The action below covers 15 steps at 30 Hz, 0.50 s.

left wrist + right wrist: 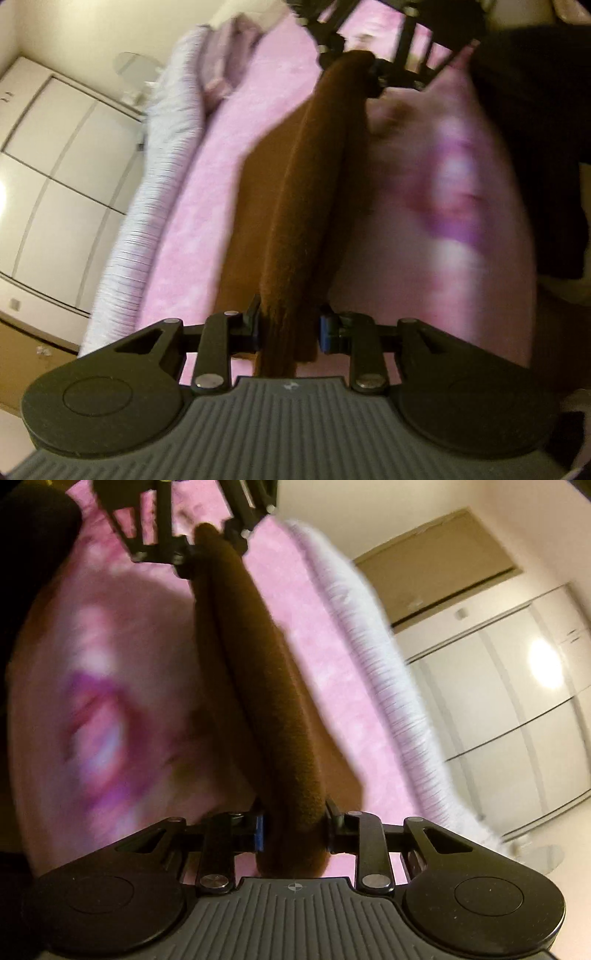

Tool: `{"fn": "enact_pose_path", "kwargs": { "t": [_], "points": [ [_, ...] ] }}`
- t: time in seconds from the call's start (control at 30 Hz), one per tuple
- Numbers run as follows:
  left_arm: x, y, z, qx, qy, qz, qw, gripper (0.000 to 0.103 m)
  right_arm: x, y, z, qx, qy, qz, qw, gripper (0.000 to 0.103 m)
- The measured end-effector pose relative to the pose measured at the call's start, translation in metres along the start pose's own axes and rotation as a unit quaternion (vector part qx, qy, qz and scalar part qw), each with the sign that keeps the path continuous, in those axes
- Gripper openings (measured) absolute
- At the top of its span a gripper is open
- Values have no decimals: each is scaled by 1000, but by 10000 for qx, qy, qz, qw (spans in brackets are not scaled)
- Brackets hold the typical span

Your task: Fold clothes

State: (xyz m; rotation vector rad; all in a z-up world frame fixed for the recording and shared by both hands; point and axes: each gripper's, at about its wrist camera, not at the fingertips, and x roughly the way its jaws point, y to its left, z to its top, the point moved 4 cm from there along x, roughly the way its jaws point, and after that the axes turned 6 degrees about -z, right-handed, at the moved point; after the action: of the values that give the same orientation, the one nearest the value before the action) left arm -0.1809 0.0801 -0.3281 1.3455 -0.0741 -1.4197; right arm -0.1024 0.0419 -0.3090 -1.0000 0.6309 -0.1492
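A brown fleece garment (295, 206) hangs stretched between my two grippers above a pink bed cover (221, 147). My left gripper (290, 328) is shut on one end of the brown garment. My right gripper (293, 830) is shut on the other end (266, 701). In the left wrist view the right gripper (364, 70) shows at the top, clamped on the far end. In the right wrist view the left gripper (207, 550) shows at the top, clamped on its end. The garment sags in a doubled band. Both views are motion-blurred.
A white striped quilt (162, 177) lies rolled along the bed's far edge, also in the right wrist view (388, 672). White wardrobe doors (55, 177) stand beyond. A pink blanket with a purple print (454, 192) covers the near side. A dark sleeve (535, 147) is at the right.
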Motion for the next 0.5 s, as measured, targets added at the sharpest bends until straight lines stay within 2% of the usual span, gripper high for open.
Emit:
{"fn": "enact_pose_path", "kwargs": {
  "t": [0.07,0.1,0.17,0.27,0.33,0.5],
  "points": [
    [5,-20,-5,65,89,95,9999,24,1,20,-12,-197,163,134,9996,28],
    [7,-25,-7,58,123,157,9998,24,-3,23,-15,-231,83,-16,9997,28],
    [3,-22,-11,-174,167,167,9996,25,-7,19,-14,-110,132,-20,9999,30],
    [-7,-13,-26,-518,326,102,9981,25,-14,7,-21,118,334,48,9994,39],
    [-20,-8,-45,-793,496,52,9956,26,-21,1,-31,260,590,119,9978,40],
    [-41,19,-83,-1558,800,182,9844,26,-36,-25,-65,862,1299,-150,9877,40]
  ]
}}
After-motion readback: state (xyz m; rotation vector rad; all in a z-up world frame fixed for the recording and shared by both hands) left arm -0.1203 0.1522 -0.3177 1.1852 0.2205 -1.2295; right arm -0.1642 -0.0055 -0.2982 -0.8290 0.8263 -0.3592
